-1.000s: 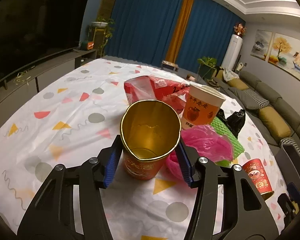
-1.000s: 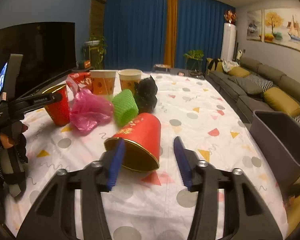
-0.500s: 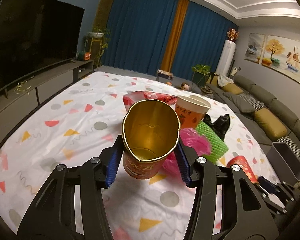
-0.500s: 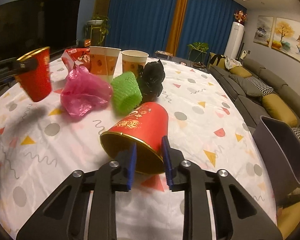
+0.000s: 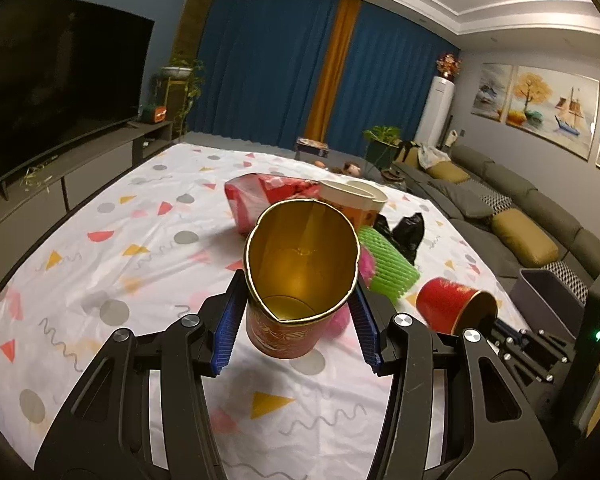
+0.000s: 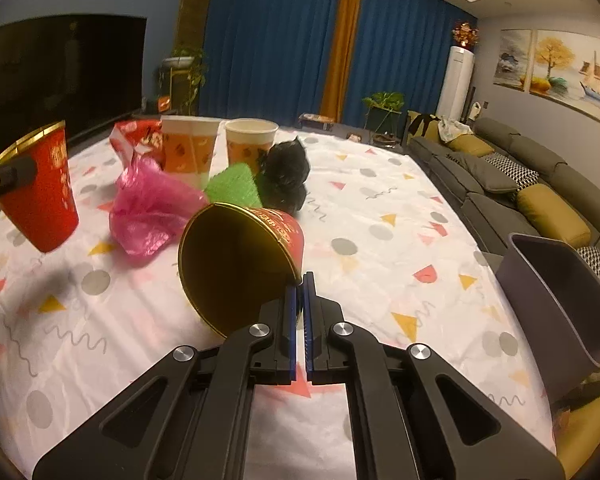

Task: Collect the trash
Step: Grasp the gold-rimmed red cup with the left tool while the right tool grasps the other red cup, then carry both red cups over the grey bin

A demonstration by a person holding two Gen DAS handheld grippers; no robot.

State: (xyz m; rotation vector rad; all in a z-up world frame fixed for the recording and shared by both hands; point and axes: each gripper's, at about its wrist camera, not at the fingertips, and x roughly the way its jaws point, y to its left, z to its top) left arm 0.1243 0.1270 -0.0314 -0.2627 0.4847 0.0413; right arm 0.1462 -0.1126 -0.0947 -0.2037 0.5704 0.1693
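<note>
My left gripper point(image 5: 298, 292) is shut on an upright red paper cup point(image 5: 300, 264) with a gold inside, its rim squeezed oval. It hangs above the tablecloth and shows at the left in the right wrist view point(image 6: 40, 188). A second red cup point(image 6: 240, 264) is tipped on its side, mouth toward the camera. My right gripper point(image 6: 299, 280) is closing to a narrow slit, with that cup's right rim wall pinched between the blue pads. In the left wrist view this tipped cup point(image 5: 448, 304) is at the right.
Behind the cups lie a pink plastic bag point(image 6: 148, 212), a green foam net point(image 6: 236, 184), a black bag point(image 6: 284, 176), two orange paper cups point(image 6: 188, 152) and a red wrapper point(image 6: 136, 136). A grey bin point(image 6: 560, 296) stands off the table's right edge, by the sofa.
My right gripper's jaws came together from wide open onto the tipped cup's rim. My left gripper has lifted its red cup off the table and carried it back.
</note>
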